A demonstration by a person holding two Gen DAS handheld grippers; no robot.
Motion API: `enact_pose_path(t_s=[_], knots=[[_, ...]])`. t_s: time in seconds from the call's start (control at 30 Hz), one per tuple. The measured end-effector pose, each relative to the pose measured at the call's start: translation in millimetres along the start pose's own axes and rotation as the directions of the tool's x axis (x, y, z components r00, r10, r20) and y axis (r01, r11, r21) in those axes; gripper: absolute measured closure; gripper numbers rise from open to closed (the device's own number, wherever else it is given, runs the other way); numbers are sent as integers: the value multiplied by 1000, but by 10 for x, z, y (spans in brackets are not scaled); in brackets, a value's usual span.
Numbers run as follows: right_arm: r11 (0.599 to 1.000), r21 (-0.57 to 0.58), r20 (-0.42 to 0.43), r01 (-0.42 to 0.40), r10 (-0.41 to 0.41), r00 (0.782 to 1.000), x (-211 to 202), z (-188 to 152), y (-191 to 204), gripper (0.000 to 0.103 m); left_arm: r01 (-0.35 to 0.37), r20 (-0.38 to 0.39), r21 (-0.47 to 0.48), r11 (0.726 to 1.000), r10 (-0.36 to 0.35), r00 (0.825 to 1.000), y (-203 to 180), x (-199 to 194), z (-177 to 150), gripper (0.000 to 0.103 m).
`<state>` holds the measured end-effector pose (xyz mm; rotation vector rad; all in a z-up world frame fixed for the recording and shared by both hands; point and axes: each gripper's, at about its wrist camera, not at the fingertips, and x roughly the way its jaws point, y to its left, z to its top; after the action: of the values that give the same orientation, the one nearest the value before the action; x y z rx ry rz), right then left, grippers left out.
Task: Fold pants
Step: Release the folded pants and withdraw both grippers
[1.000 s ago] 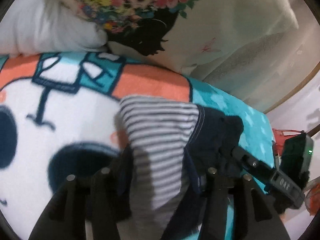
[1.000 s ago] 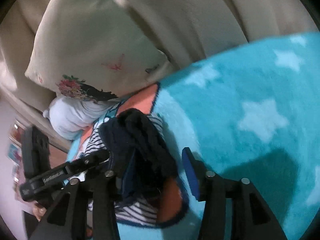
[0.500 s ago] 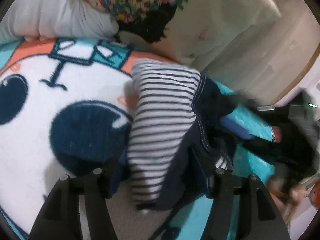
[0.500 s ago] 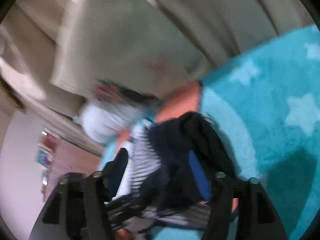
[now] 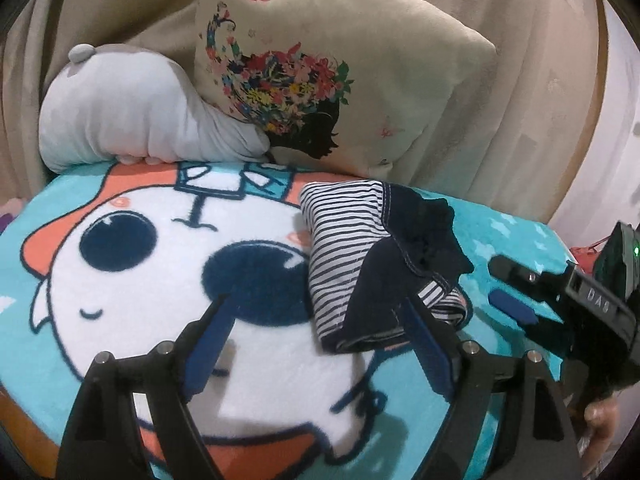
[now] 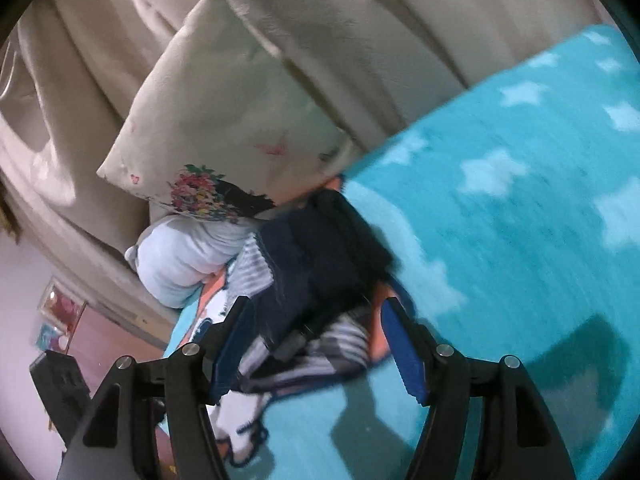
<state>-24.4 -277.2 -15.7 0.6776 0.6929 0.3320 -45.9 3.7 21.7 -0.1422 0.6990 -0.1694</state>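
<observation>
While both grippers gape, pants (image 5: 372, 264) lie ahead.

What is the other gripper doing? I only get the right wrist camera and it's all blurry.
Observer: The left gripper is open and holds nothing. The folded navy and white-striped cloth pants lie close by its right finger.
Child: Is there a picture on the blanket?
Observer: Yes. The fluffy teal blanket has a big white cartoon face with a round dark-blue eye and nose, just left of the pants.
Child: What's that pale lump by the cushion?
Observer: A soft grey plush toy, tucked against the beige flower-print cushion.
</observation>
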Motion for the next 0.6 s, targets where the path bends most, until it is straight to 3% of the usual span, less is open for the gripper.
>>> enact_pose_path(t_s=[0.13, 0.6], knots=[[999, -13, 27, 51, -50, 998, -131, -60, -52, 32, -18, -5, 14, 1000, 18, 1000, -2, -44, -57, 17], [987, -131, 7, 88, -88, 996, -116, -261, 179, 32, -53, 20, 30, 998, 52, 998, -64, -222, -103, 16]])
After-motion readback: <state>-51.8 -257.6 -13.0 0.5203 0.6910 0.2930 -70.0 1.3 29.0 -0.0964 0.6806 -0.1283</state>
